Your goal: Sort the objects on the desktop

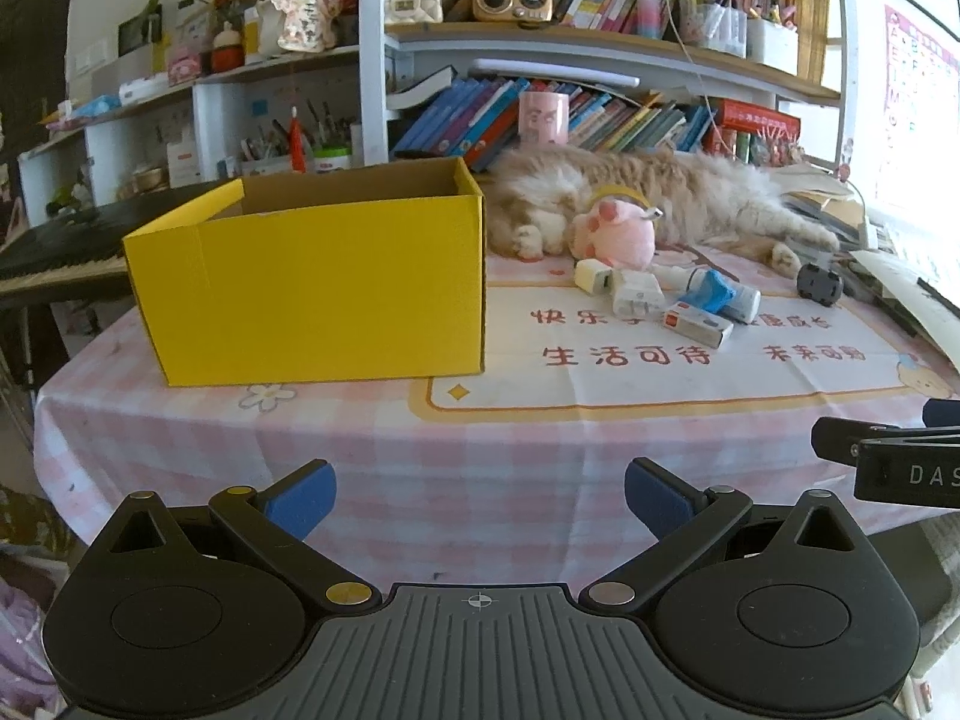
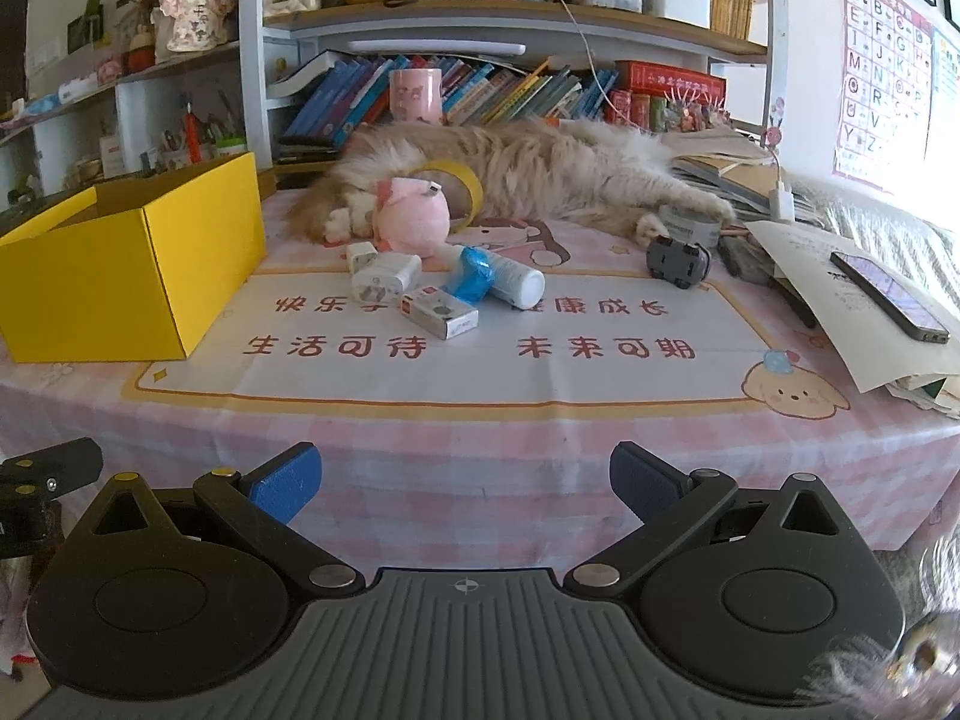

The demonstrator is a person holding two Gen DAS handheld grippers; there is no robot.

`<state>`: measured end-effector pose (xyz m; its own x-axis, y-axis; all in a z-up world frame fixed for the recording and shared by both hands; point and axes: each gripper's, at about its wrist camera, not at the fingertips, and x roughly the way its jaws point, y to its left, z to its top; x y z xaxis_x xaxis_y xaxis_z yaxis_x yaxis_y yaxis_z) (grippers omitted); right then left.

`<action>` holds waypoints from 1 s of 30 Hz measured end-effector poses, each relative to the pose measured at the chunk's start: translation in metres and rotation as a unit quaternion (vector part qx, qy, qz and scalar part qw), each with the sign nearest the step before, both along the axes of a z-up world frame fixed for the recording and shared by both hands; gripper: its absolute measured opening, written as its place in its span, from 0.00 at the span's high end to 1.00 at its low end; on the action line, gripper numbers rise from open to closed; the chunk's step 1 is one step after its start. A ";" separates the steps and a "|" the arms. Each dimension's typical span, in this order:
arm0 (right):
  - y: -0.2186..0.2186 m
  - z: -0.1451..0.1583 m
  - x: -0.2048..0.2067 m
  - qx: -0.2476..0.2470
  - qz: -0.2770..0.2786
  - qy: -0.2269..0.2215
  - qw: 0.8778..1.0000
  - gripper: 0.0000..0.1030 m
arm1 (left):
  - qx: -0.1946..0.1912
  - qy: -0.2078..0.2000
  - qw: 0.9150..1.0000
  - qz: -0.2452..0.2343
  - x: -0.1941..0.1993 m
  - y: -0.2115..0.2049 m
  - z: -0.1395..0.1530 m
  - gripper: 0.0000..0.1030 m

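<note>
Left gripper (image 1: 480, 501) and right gripper (image 2: 465, 489) are hovering with jaws released, gripping nothing. Right of the yellow box (image 2: 129, 270), a pink plush (image 2: 414, 219), white charger (image 2: 384, 276) and small carton (image 2: 439, 313) are lying clustered.

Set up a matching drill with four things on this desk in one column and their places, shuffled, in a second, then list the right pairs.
Things:
1. open yellow cardboard box
2. round pink plush toy
3. small grey toy car
4. black smartphone

Places:
A. on white paper at the right edge
B. against the sleeping cat's front paws
C. left end of the pink tablecloth
D. near the cat's hind paw

Pairs: 1-C, 2-B, 3-D, 4-A
</note>
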<state>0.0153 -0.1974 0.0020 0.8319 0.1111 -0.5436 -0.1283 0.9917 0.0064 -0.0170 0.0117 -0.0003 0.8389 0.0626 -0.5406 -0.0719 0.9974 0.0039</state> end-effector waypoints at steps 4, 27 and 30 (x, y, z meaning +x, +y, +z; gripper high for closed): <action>0.001 -0.001 -0.001 0.000 0.005 0.002 1.000 0.00 | -0.001 0.002 1.000 0.000 -0.001 0.001 -0.001 0.00; -0.016 -0.001 -0.002 -0.002 -0.036 0.001 0.999 0.00 | 0.000 0.000 0.999 -0.052 0.016 -0.016 -0.001 0.00; -0.017 -0.001 -0.001 -0.001 -0.041 -0.001 0.999 0.00 | 0.002 0.001 0.998 -0.063 0.019 -0.018 0.001 0.00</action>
<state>0.0138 -0.2142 0.0013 0.8393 0.0413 -0.5421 -0.0467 0.9989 0.0038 0.0022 -0.0063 0.0005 0.8397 -0.0412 -0.5415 0.0538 0.9985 0.0075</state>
